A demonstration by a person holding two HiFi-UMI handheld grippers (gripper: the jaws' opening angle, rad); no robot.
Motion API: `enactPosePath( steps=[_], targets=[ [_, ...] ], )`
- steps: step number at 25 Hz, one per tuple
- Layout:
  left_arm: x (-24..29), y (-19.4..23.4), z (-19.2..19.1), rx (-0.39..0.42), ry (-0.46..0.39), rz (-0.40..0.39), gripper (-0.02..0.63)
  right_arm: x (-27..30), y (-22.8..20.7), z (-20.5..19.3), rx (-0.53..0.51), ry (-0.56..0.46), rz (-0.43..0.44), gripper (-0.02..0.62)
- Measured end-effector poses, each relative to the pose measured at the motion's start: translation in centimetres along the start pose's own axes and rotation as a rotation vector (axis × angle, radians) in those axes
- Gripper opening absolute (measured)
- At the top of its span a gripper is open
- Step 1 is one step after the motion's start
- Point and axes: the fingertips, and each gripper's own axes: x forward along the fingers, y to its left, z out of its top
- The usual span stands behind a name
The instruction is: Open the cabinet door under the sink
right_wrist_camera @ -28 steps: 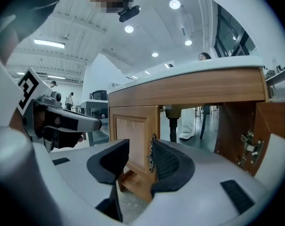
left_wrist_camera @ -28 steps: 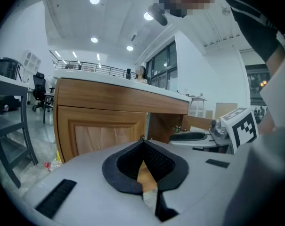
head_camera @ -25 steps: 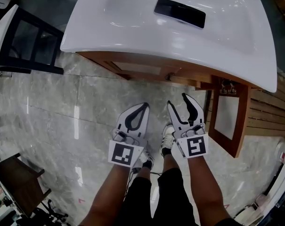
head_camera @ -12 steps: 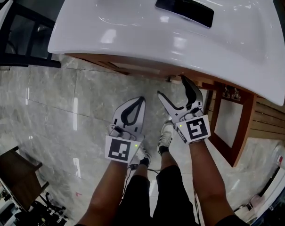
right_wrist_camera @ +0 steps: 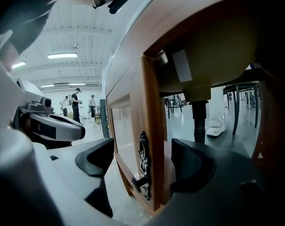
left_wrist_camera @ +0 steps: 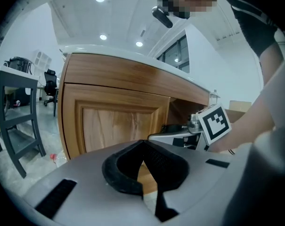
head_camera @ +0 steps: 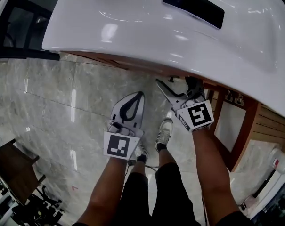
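A wooden cabinet stands under the white sink (head_camera: 133, 27). Its left door (left_wrist_camera: 118, 126) has a dark ornate handle (right_wrist_camera: 143, 166) on its free edge. My right gripper (head_camera: 176, 83) reaches under the sink rim; its jaws have just been opening and now stand wide, one on each side of that door edge (right_wrist_camera: 152, 126), with the pads (right_wrist_camera: 191, 166) clear of the wood. To its left, lower and back from the cabinet, hangs my left gripper (head_camera: 137, 98), shut on nothing, its tips (left_wrist_camera: 143, 144) meeting and pointing at the left door's panel.
The cabinet's right door (head_camera: 232, 121) stands swung open on the right. Inside the cabinet hangs a drain pipe (right_wrist_camera: 199, 117). A dark chair frame (head_camera: 20, 27) stands at the left, a dark wooden piece (head_camera: 10, 168) at the lower left. The person's feet (head_camera: 163, 133) are on the marble floor.
Both grippers have moved toward the cabinet. The right jaws have spread much wider and slid under the sink rim around the left door's edge. The left gripper stayed shut.
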Motion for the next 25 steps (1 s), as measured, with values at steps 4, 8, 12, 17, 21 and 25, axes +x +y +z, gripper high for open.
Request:
enactPosePath(
  steps=[4, 8, 12, 17, 21, 25],
  targets=[
    [0.3, 0.2, -0.1, -0.004, -0.002, 0.003, 0.018, 1.2, 0.3, 0.6, -0.035, -0.008, 0.038, 0.364],
    [0.4, 0.2, 0.0, -0.004, -0.009, 0.003, 0.018, 1.9, 0.8, 1.6, -0.067, -0.019, 0.057, 0.364],
    [0.2, 0.3, 0.0, 0.001, -0.009, 0.011, 0.018, 1.9, 1.2, 1.6, -0.073, -0.017, 0.060, 0.364],
    [-0.6, 0.4, -0.1, -0.006, -0.005, 0.016, 0.019, 1.6, 1.3, 1.7, -0.050, -0.007, 0.063, 0.364],
    [-1.1, 0.2, -0.3, -0.005, -0.006, 0.010, 0.019, 1.5, 1.2, 1.8, -0.041, -0.004, 0.072, 0.364],
    [-1.8, 0.3, -0.8, -0.007, -0.003, 0.016, 0.018, 1.2, 1.7, 1.4, -0.077, 0.017, 0.076, 0.362]
  ],
)
